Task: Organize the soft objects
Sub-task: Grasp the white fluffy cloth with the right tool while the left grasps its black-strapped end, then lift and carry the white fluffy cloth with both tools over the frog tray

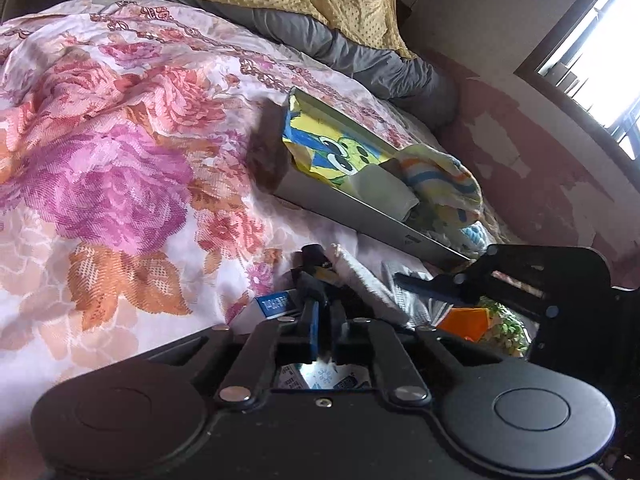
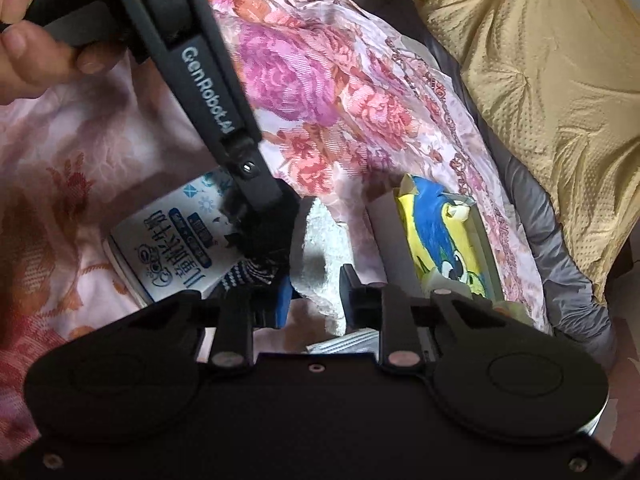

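Closest to the right wrist camera, the right gripper [image 2: 316,296] has its two black fingers [image 2: 352,300] standing a little apart with a white fluffy terry cloth [image 2: 324,248] between them, apparently pinched at its near edge. Just left of it, the left gripper [image 2: 256,240] comes down from the upper left, held by a person's hand [image 2: 36,40], and its tips are buried in a black-and-white patterned soft item [image 2: 252,270]. From the left wrist view the left gripper [image 1: 322,312] has its jaws drawn almost together on that dark fabric, though the contact itself is hard to make out. Under both lies a white-and-blue printed packet [image 2: 176,240] on the pink floral bedspread [image 1: 120,140]. Beyond, a shallow grey cardboard box [image 1: 360,216] rests on the bedspread, holding a yellow-and-blue cartoon-print cloth [image 1: 332,148] and a rolled striped pastel cloth [image 1: 444,184]. Farther back a grey quilt [image 1: 380,64] and a yellow dotted blanket [image 2: 540,80] are heaped against the peeling pink wall [image 1: 540,160].
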The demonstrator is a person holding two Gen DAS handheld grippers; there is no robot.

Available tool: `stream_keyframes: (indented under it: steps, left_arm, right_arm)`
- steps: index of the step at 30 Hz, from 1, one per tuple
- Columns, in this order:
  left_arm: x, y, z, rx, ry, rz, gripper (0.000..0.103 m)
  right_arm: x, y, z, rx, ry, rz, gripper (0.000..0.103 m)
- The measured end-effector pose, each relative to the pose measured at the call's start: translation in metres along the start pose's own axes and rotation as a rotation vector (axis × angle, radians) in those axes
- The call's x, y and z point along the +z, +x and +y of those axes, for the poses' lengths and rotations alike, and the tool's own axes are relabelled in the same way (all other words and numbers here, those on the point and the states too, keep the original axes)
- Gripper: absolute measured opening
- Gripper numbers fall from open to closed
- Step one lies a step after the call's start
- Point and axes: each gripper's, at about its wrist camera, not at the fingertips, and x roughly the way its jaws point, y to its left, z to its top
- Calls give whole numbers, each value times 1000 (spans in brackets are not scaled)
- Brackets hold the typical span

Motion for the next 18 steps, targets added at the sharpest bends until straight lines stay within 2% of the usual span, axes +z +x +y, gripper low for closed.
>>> stream_keyframes:
  steps: [3, 6, 18]
  left_arm:
    - [0, 0, 1, 2, -15, -1, 2]
    - [0, 0, 1, 3, -17, -4, 1]
    - [1, -10, -16, -8, 45, -67, 0]
  right_arm:
    - [-3, -2, -6, -9, 16, 0, 16]
    - [-5, -1, -13, -12, 36, 4, 8]
    - [-17, -6, -23, -45, 98, -48, 4]
